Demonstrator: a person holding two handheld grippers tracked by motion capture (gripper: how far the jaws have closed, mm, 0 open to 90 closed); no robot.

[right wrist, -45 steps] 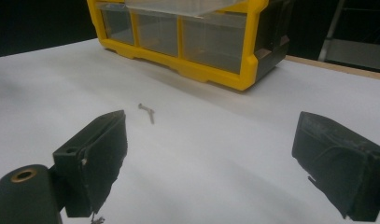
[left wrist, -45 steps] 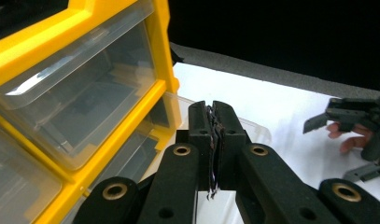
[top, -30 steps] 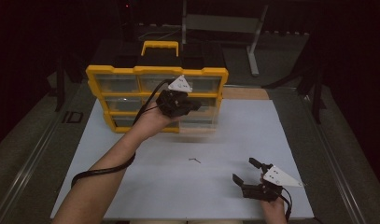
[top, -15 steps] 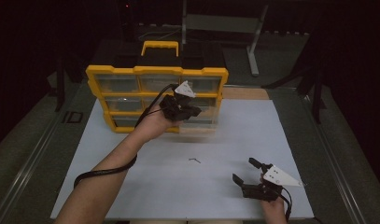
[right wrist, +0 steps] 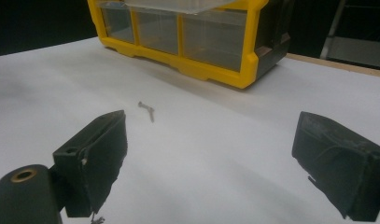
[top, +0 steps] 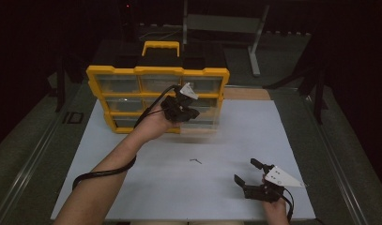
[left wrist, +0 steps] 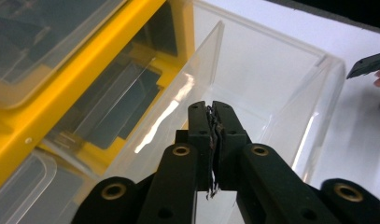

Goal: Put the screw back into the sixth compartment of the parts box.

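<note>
Left gripper (left wrist: 214, 112) fingers clamp the clear drawer (left wrist: 271, 84) wall's edge, seemingly; right gripper (right wrist: 211, 163) fingers apart.

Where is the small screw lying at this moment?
In the high view the small screw lies loose on the white mat, near its middle, in front of the yellow drawer cabinet and between the left gripper and the right gripper.

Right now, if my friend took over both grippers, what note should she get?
Left gripper: shut on the front wall of the clear drawer, which is partly pulled out of the yellow organizer.
Right gripper: open, holding nothing, low over the white mat.
Small screw: lying loose on the mat, between the organizer and the right gripper.
Done: drawer gripped and partly out.
Left: probably pick up the screw and put it in the drawer.
</note>
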